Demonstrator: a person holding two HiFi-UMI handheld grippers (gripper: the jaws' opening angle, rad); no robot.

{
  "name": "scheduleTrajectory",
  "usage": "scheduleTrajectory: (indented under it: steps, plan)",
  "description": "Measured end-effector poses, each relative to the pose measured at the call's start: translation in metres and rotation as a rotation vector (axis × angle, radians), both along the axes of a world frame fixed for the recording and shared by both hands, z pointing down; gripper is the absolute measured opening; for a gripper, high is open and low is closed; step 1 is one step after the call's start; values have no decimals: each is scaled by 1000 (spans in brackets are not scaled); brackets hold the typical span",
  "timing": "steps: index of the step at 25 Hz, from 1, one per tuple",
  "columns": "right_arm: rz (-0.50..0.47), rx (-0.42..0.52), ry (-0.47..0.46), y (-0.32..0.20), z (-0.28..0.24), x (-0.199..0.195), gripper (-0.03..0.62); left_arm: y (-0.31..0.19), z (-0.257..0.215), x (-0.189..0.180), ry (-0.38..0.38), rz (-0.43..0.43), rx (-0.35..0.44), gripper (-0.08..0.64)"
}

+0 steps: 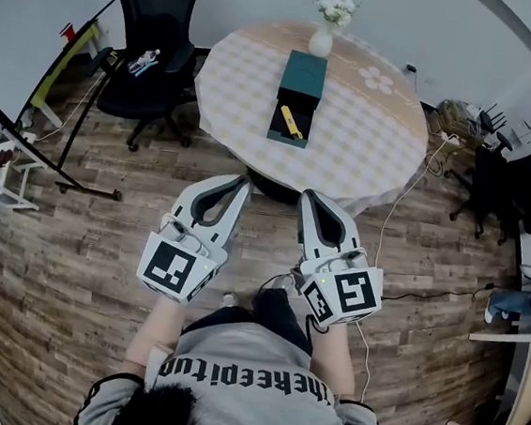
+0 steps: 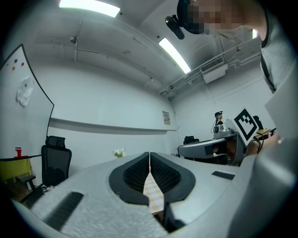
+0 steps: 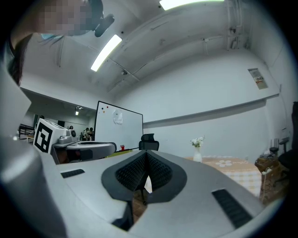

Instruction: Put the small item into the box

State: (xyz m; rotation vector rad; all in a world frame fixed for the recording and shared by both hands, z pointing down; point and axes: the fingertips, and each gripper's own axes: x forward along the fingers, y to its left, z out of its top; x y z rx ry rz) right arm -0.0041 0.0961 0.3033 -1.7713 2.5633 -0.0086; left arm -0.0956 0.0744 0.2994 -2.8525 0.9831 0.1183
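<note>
On the round checked table lies a dark green box with its lid pushed back. A small yellow item rests in the box's open near part. My left gripper and right gripper hang side by side over the wooden floor, short of the table's near edge. Both are shut with nothing between the jaws. In the left gripper view the left gripper has its ribbed pads closed tip to tip, and the right gripper looks the same in its own view.
A white vase of flowers stands at the table's far edge behind the box. A black office chair is left of the table. More chairs and cables crowd the right side. A whiteboard stands farther off.
</note>
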Motion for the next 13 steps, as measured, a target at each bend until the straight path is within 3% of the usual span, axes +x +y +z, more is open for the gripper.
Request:
scheduleTrajectory:
  steps: [13]
  plan:
    - [8, 11, 6, 14, -1, -13, 5, 12, 2, -12, 8, 5, 0, 21]
